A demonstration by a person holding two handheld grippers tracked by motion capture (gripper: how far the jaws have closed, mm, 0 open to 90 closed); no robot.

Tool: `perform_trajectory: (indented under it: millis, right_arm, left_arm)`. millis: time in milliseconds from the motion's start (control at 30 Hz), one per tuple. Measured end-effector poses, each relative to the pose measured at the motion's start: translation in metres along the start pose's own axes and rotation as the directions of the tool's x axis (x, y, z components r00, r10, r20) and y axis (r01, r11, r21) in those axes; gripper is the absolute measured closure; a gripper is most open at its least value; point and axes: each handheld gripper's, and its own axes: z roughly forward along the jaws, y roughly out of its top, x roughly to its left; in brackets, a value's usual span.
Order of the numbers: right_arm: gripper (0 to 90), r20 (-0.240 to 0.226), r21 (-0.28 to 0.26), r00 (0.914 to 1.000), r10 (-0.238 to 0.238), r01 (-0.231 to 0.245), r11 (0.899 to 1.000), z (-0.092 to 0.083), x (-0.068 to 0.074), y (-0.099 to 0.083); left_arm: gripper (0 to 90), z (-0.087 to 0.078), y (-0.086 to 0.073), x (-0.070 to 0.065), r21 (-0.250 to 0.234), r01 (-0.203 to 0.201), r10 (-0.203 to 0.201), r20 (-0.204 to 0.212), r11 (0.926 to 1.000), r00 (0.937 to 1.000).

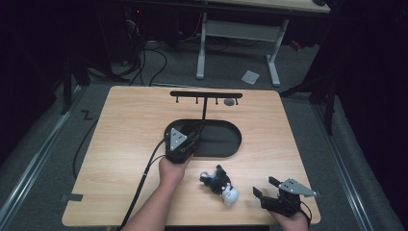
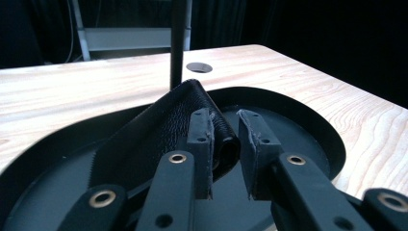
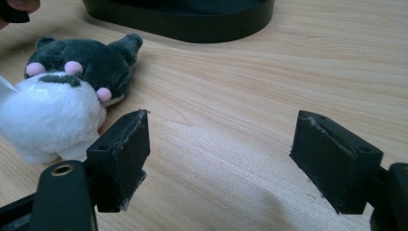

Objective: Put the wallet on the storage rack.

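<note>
A black stand with an oval base (image 1: 222, 140) and a T-bar of hooks (image 1: 207, 95) rises mid-table. My left gripper (image 1: 194, 133) hovers over the base's left end. In the left gripper view its jaws (image 2: 226, 139) stand narrow, shut on the rolled edge of a black textured leather piece (image 2: 159, 130), which tilts up off the base (image 2: 298, 120) toward the post (image 2: 178, 43). A grey and white plush toy (image 1: 221, 186) lies near the front edge. My right gripper (image 1: 265, 186) sits just right of it, open and holding nothing (image 3: 219, 144), with the plush (image 3: 62, 96) beside its left finger.
A round cable hole (image 1: 230, 102) sits in the tabletop behind the stand. Bare wood stretches on the left half and at the far right. A white desk frame (image 1: 238, 43) stands on the floor beyond the table. The stand's base edge (image 3: 192, 21) lies ahead of my right gripper.
</note>
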Motion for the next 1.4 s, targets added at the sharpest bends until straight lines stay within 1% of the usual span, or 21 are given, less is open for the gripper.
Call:
perform_trajectory:
  millis: [133,433,500,533,567,633,700,733,800,833,867,900,933,967,1000,1067,1167,1233,1333,1367,1400]
  right_arm:
    - [21.4,0.001,0.001,1.0,0.002,-0.002,1.0,0.0,-0.001,-0.001]
    - [21.5,-0.001,0.004,1.0,0.004,-0.004,1.0,0.0,0.0,-0.001]
    - [21.5,-0.001,0.004,1.0,0.004,-0.004,1.0,0.0,0.0,-0.001]
    - [21.5,-0.001,0.004,1.0,0.004,-0.004,1.0,0.0,0.0,-0.001]
    - [21.5,-0.001,0.003,1.0,0.003,-0.003,1.0,0.0,0.0,-0.001]
    - [21.5,0.0,0.003,1.0,0.004,-0.004,1.0,0.0,0.0,-0.001]
    - [21.5,0.002,0.001,1.0,0.0,0.0,1.0,0.0,0.0,-0.001]
    - [21.5,0.002,0.001,1.0,0.0,0.0,1.0,0.0,0.0,-0.001]
    - [21.5,0.005,0.004,1.0,-0.004,0.004,1.0,-0.001,0.0,0.0]
    - [21.5,0.005,0.003,1.0,-0.008,0.008,1.0,-0.001,0.001,0.0]
    - [21.5,0.005,0.003,1.0,-0.008,0.008,1.0,-0.001,0.001,0.0]
    - [21.5,0.006,0.001,0.9999,-0.009,0.009,1.0,-0.001,0.001,0.0]
    - [21.5,0.006,0.0,0.9999,-0.01,0.01,1.0,-0.001,0.001,0.0]
    - [21.5,0.008,0.001,0.9999,-0.009,0.009,1.0,-0.001,0.002,0.001]
    - [21.5,0.008,0.001,0.9999,-0.009,0.009,1.0,-0.001,0.002,0.001]
    - [21.5,0.012,0.003,0.9999,-0.011,0.011,1.0,-0.001,0.003,0.001]
    - [21.5,0.019,0.007,0.9997,-0.017,0.017,1.0,-0.001,0.003,0.001]
    - [21.5,0.021,0.008,0.9997,-0.015,0.014,1.0,-0.001,0.003,0.001]
    - [21.5,0.026,0.005,0.9994,-0.021,0.021,1.0,-0.001,0.003,0.002]
    - [21.4,0.024,0.002,0.9994,-0.026,0.026,1.0,-0.002,0.004,0.003]
    - [21.4,0.024,0.002,0.9994,-0.026,0.026,1.0,-0.002,0.004,0.003]
  left_arm:
    - [75.1,0.005,-0.002,-0.003,0.006,0.002,-0.002,0.007,1.0,1.0]
    - [74.0,0.014,-0.004,-0.009,0.038,-0.002,0.001,0.021,0.9993,0.9998]
    - [72.3,0.016,-0.004,-0.01,0.048,0.006,-0.008,0.044,0.9988,0.999]
    - [71.4,0.016,-0.004,-0.01,0.048,0.006,-0.008,0.044,0.9988,0.999]
    - [71.4,0.015,-0.004,-0.01,0.041,0.005,-0.007,0.053,0.9991,0.9986]
    - [64.4,0.015,-0.002,-0.012,0.033,-0.007,0.006,0.053,0.9994,0.9986]
    - [56.7,0.014,-0.001,-0.012,0.032,-0.008,0.006,0.049,0.9994,0.9988]
    - [56.7,0.013,0.0,-0.011,0.034,-0.007,0.006,0.046,0.9994,0.9989]
    - [52.5,0.009,0.002,-0.009,0.037,-0.01,0.009,0.038,0.9993,0.9993]
    - [51.2,0.003,0.003,-0.007,0.034,-0.002,0.001,0.035,0.9994,0.9994]
    - [50.5,0.003,0.003,-0.007,0.034,-0.002,0.001,0.035,0.9994,0.9994]
    - [50.5,-0.002,0.002,-0.005,0.029,0.001,-0.002,0.031,0.9996,0.9995]
    - [49.8,-0.006,0.001,-0.003,0.031,-0.005,0.004,0.028,0.9995,0.9996]
    - [48.4,-0.014,-0.001,-0.001,0.038,-0.019,0.018,0.02,0.9991,0.9996]
    - [48.2,-0.014,-0.001,-0.001,0.038,-0.019,0.018,0.02,0.9991,0.9996]
    - [47.2,-0.025,-0.005,0.003,0.04,-0.033,0.033,0.012,0.9987,0.9994]
    - [45.8,-0.04,-0.01,0.011,0.055,-0.041,0.041,0.001,0.9976,0.9992]
    - [45.0,-0.055,-0.015,0.017,0.077,-0.054,0.055,-0.006,0.9955,0.9985]
    - [43.8,-0.077,-0.023,0.025,0.094,-0.068,0.07,-0.018,0.9933,0.9974]
    - [42.9,-0.098,-0.03,0.033,0.106,-0.063,0.066,-0.025,0.9924,0.9975]
    - [42.4,-0.098,-0.03,0.033,0.106,-0.063,0.066,-0.025,0.9924,0.9975]
